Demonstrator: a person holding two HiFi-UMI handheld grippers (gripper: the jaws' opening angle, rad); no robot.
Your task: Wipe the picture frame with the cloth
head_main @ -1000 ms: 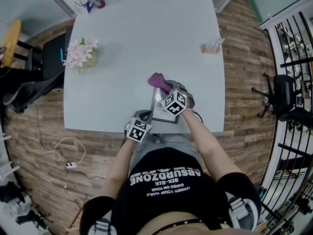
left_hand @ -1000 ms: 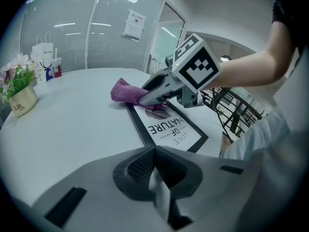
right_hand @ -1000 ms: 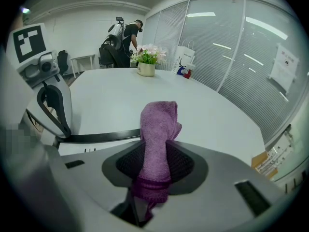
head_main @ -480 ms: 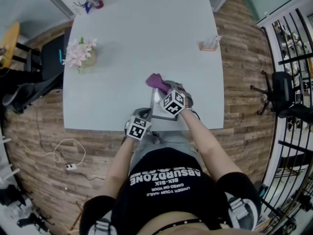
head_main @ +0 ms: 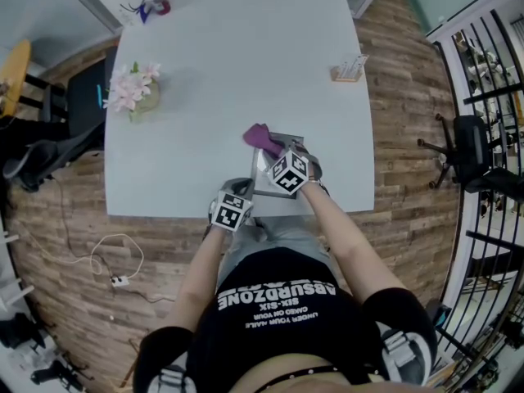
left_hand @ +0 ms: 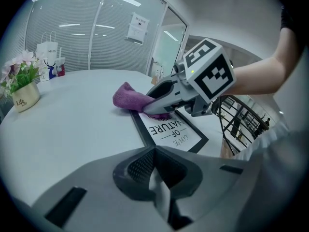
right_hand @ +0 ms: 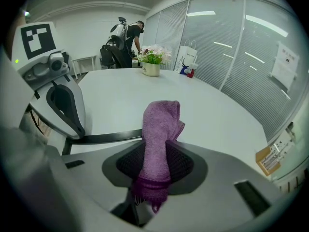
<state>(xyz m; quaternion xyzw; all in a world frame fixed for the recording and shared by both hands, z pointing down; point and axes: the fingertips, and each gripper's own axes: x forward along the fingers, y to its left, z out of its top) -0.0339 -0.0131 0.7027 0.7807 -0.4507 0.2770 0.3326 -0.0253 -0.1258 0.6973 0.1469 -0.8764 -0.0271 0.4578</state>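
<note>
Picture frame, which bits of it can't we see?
Head view: the right gripper covers much of the picture frame; its print is too small.
Right gripper view: only the frame's dark edge shows; jaws and cloth hide the rest.
Left gripper view: cloth covers its far corner.

"LOVE OF NATURE" on picture frame (left_hand: 170,129), "ABSURDZONE" on shirt (head_main: 277,318)

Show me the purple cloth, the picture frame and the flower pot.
purple cloth (right_hand: 161,124): right gripper view, on its folded middle.
picture frame (left_hand: 173,130): left gripper view, on its printed centre.
flower pot (left_hand: 25,98): left gripper view, on its front wall.
</note>
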